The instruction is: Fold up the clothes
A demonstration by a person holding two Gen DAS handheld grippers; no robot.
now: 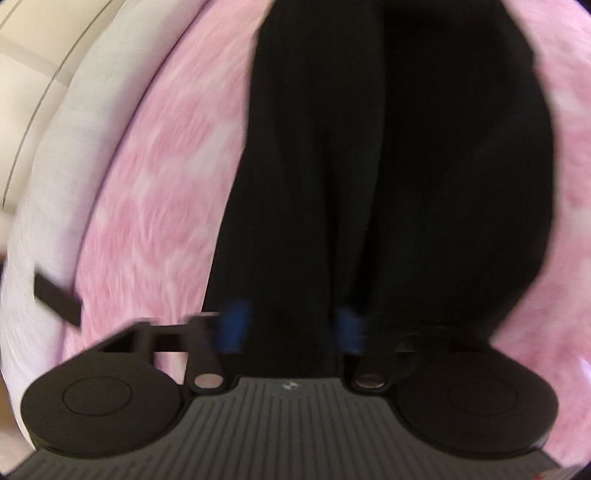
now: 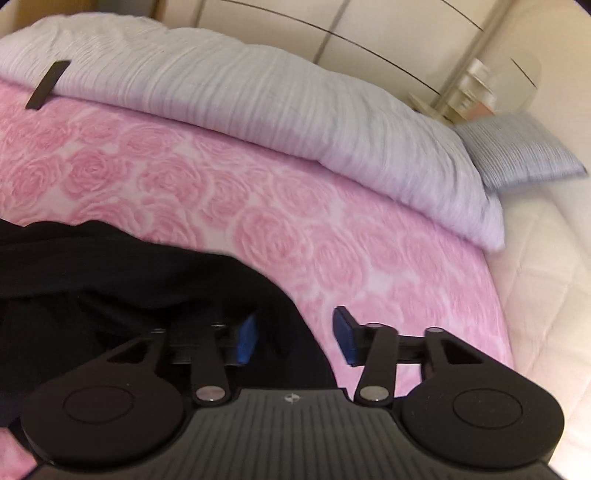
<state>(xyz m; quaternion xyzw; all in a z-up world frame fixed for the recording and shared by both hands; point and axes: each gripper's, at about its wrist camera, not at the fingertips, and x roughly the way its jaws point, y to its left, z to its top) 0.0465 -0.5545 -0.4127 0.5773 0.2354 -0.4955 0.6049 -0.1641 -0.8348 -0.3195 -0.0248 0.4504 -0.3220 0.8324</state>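
Observation:
A black garment [image 1: 388, 166] lies stretched out on a pink rose-patterned blanket [image 1: 166, 203]. In the blurred left wrist view my left gripper [image 1: 292, 326] hangs close over the garment's near end. Its blue pads [image 1: 236, 325] stand apart with black cloth showing between them; I see no pinch. In the right wrist view the black garment [image 2: 110, 277] fills the lower left. My right gripper [image 2: 295, 338] is open at its edge, with the left pad [image 2: 247, 339] over black cloth and the right pad over the pink blanket [image 2: 258, 206].
A white ribbed duvet [image 2: 240, 92] is bunched along the far side of the bed, with a flat black strip [image 2: 48, 85] at its edge. A striped pillow [image 2: 517, 147] and a bare white mattress [image 2: 546, 277] lie to the right. Cream wardrobe doors [image 2: 369, 29] stand behind.

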